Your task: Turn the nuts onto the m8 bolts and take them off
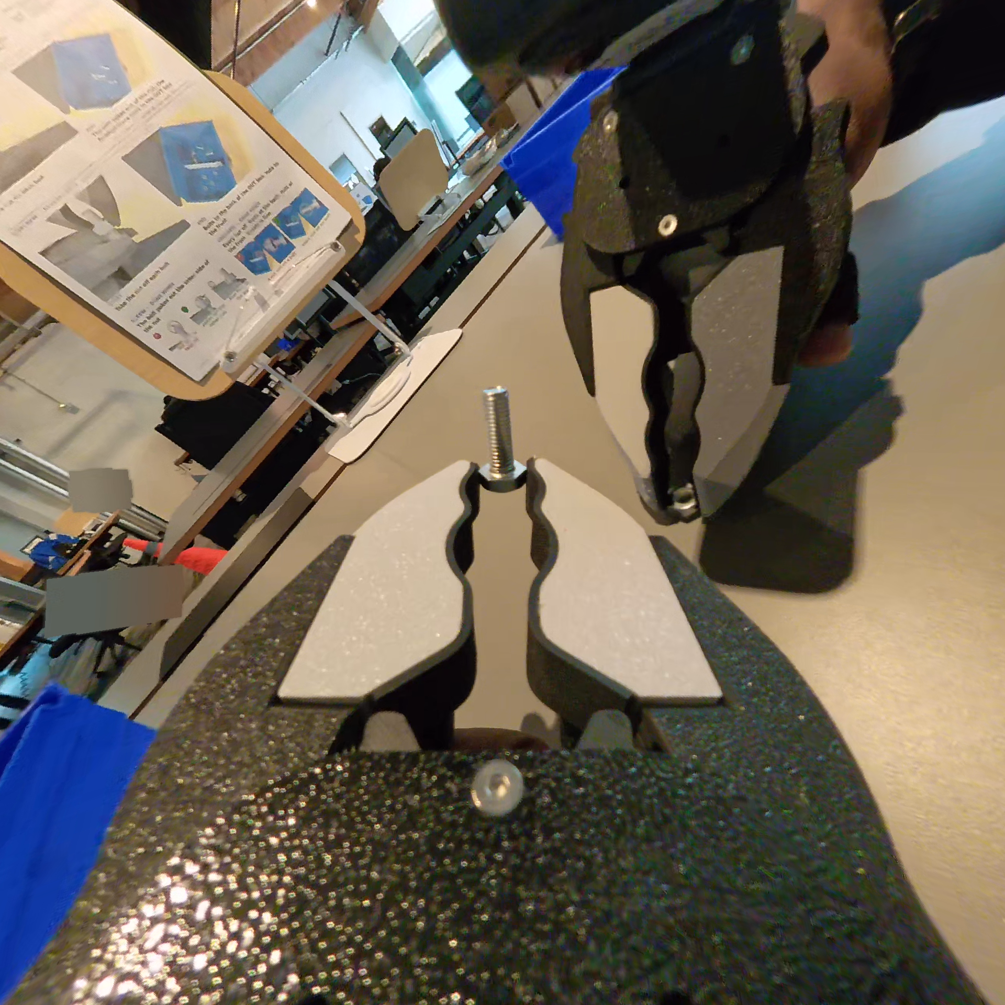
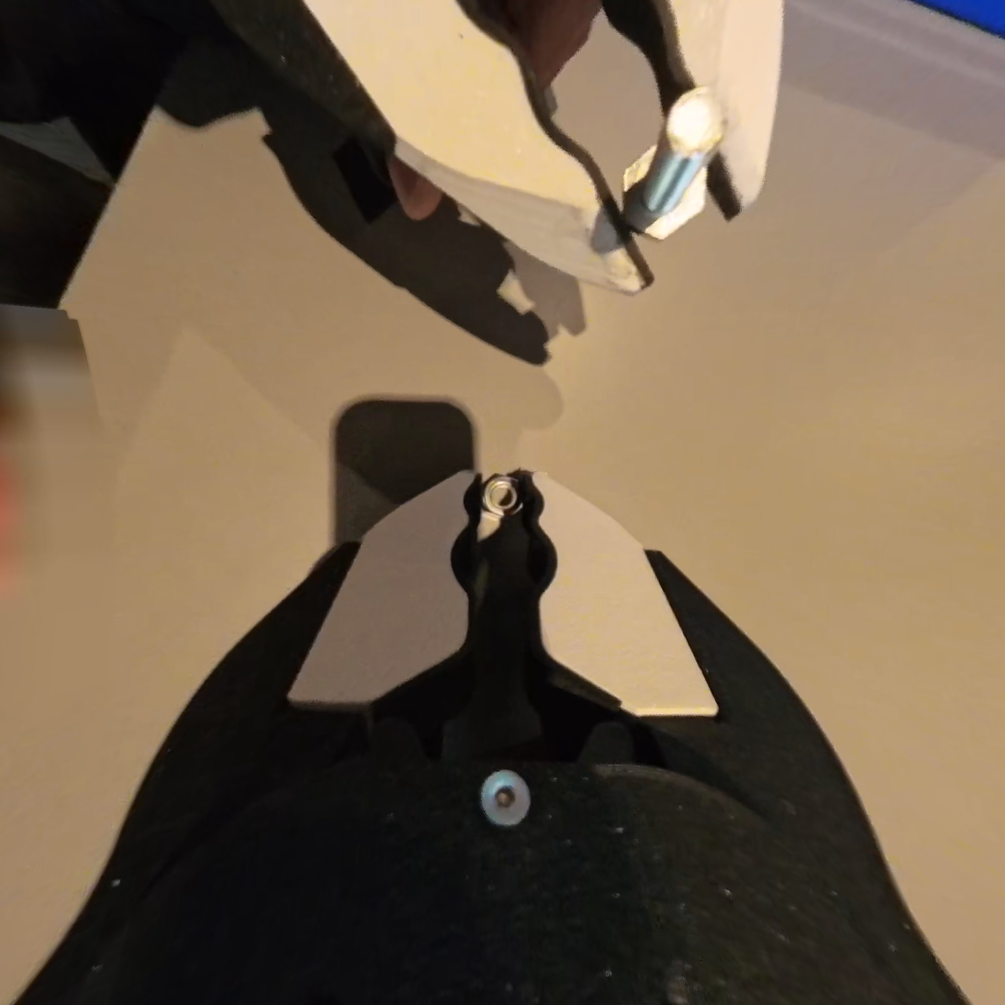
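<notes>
Bolt (image 1: 497, 435) stands upright, its head clamped between the left gripper (image 1: 501, 478) fingertips, thread bare. Right gripper (image 2: 503, 497), near right above the table (image 1: 897, 652), pinches the nut (image 2: 501, 499), well apart from the bolt. Threading-on and removal both appear outstanding.

The work surface was a flat tabletop (image 1: 625, 380) with a plain, matte beige finish. In the left wrist view, a blue bin (image 1: 549, 157) stood on it at roughly 1 o'clock, well away from the near edge. A white stand base (image 1: 402, 380) rested on the tabletop at about 11 o'clock, carrying a tilted instruction board (image 1: 163, 206) on thin legs. In the right wrist view, the tabletop showed only dark shadows.
</notes>
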Demonstrator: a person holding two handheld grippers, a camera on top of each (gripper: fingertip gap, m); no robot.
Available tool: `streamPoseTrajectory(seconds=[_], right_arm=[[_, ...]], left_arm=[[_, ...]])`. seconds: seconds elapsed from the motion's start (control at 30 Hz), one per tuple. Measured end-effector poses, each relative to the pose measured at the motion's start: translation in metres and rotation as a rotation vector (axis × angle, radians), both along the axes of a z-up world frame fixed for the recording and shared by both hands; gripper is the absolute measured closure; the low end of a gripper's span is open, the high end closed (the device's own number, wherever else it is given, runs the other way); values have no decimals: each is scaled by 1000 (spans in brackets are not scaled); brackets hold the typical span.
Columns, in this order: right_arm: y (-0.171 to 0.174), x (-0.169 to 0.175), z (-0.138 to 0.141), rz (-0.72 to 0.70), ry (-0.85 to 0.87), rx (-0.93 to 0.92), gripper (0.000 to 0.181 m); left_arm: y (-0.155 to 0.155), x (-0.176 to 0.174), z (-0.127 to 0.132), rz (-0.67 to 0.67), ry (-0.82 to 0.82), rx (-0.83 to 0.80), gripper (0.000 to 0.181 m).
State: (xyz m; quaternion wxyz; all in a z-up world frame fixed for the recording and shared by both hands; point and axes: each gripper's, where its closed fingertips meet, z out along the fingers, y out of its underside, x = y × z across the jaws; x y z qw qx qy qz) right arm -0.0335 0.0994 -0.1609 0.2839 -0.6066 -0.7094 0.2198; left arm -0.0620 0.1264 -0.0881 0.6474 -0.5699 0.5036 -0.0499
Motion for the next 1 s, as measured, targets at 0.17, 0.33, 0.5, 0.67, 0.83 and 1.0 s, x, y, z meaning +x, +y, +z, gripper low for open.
streamPoseTrajectory(seconds=[0.17, 0.33, 0.5, 0.67, 0.83, 1.0], right_arm=[[0, 12, 46, -93, 175, 49, 168], [-17, 30, 115, -178, 542, 59, 168], [-36, 41, 134, -196, 707, 135, 168], [-39, 35, 123, -184, 651, 161, 168], [-39, 31, 119, -184, 622, 185, 168], [-38, 31, 116, -186, 607, 190, 168]], left_arm=[[-11, 11, 3, -84, -79, -87, 166], [-23, 28, 11, -123, -103, -65, 166], [-36, 54, 8, -126, -47, 3, 166], [-40, 66, 0, -112, 23, 60, 166], [-42, 68, 3, -115, -2, 62, 166], [-44, 68, 6, -127, -24, 56, 166]])
